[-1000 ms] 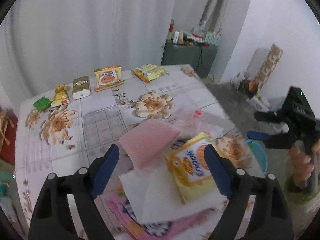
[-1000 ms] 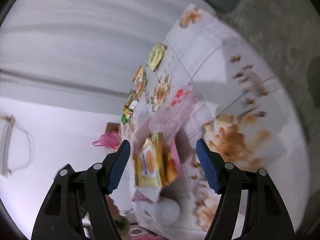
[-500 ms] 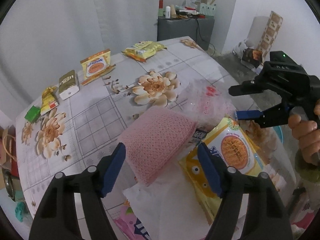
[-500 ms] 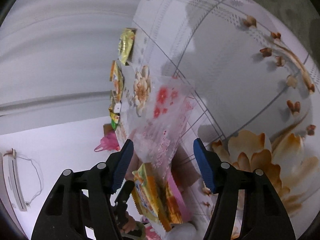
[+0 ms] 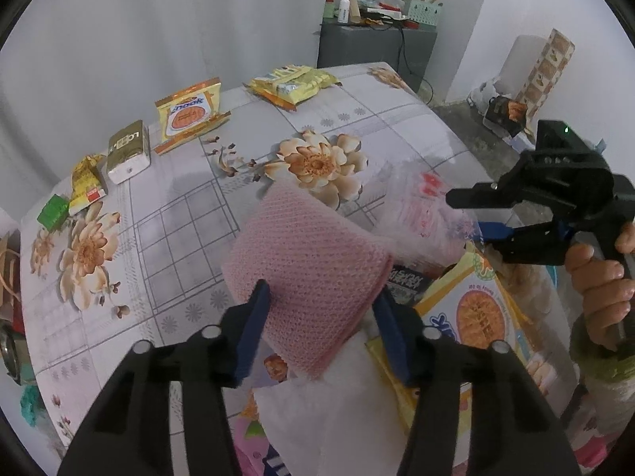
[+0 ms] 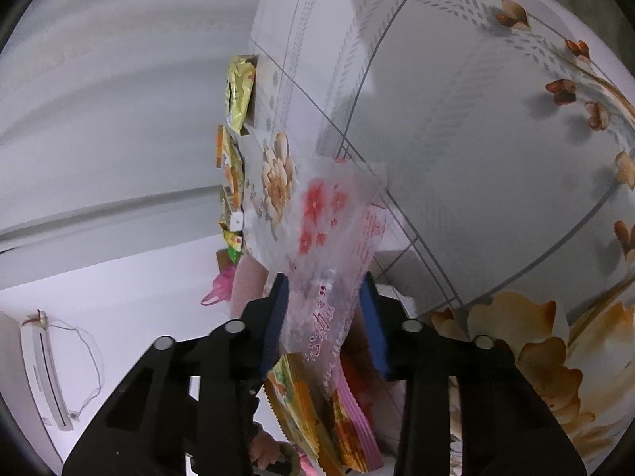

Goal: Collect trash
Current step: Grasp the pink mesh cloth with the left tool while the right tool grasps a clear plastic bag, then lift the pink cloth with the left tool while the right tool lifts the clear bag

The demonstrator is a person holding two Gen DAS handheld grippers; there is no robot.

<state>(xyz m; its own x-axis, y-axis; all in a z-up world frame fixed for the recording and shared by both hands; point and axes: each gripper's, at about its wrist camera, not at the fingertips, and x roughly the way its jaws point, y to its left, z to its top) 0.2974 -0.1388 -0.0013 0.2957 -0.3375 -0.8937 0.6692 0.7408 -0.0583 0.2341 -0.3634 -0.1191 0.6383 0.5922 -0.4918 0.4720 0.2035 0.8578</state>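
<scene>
My left gripper [image 5: 321,317] has closed its blue pads on a folded pink mesh foam sheet [image 5: 305,254] at the near side of the floral table [image 5: 178,234]. My right gripper [image 6: 323,309] is tilted on its side; its jaws straddle a clear plastic bag with red flowers [image 6: 329,234], and the pads look close to the film without clearly pinching it. That bag [image 5: 420,214] lies right of the pink sheet, with the right gripper [image 5: 472,214] at its edge. A yellow snack packet [image 5: 472,317] and white tissue [image 5: 333,420] lie below.
Along the far table edge lie a yellow wrapper pile [image 5: 293,83], an orange snack packet [image 5: 188,113], a gold-white box [image 5: 127,150], a yellow sachet [image 5: 87,182] and a green packet [image 5: 51,212]. A grey cabinet [image 5: 373,43] stands behind the table.
Both grippers narrowed: the left closed onto the pink mesh sheet, the right moved forward around the clear flowered bag. The left moved closer to the pile.
</scene>
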